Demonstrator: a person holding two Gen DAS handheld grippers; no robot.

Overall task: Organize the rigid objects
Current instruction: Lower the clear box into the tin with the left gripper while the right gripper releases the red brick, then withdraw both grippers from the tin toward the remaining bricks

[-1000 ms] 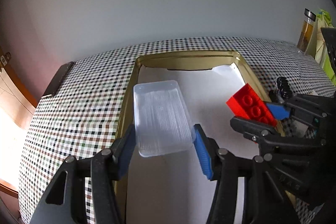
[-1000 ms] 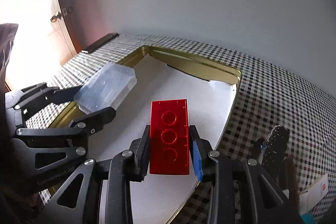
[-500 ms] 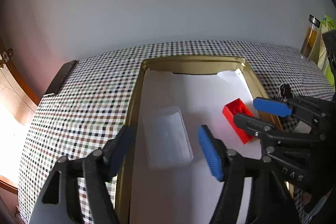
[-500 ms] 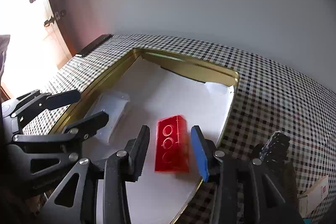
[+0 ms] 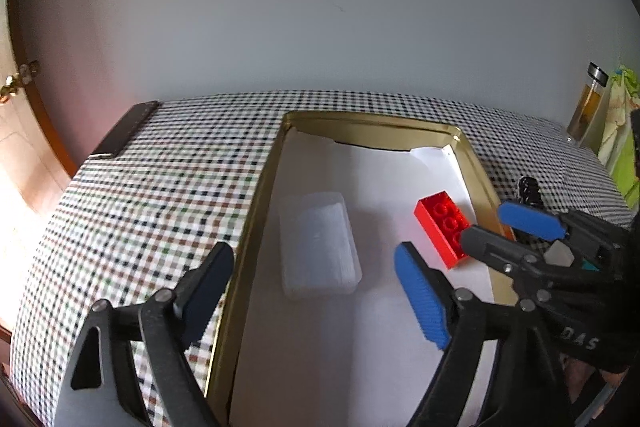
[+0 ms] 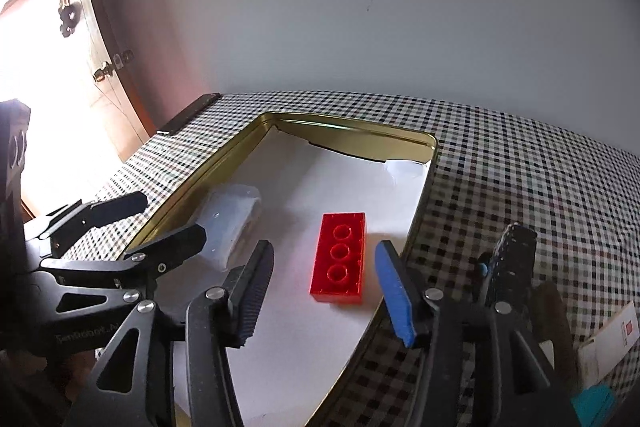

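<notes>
A gold tin tray lined with white paper lies on the checked tablecloth. A clear plastic box lies in its left part. A red brick lies in its right part. My left gripper is open and empty, held just behind and above the clear box. My right gripper is open and empty, just behind the red brick; it also shows in the left wrist view.
A black comb-like object lies on the cloth right of the tray. A dark flat bar lies at the table's far left edge. A bottle stands far right. A wall is behind the table.
Both grippers opened and let go: the clear box and the red brick dropped onto the tray's paper. Both grippers then drew back and up.
</notes>
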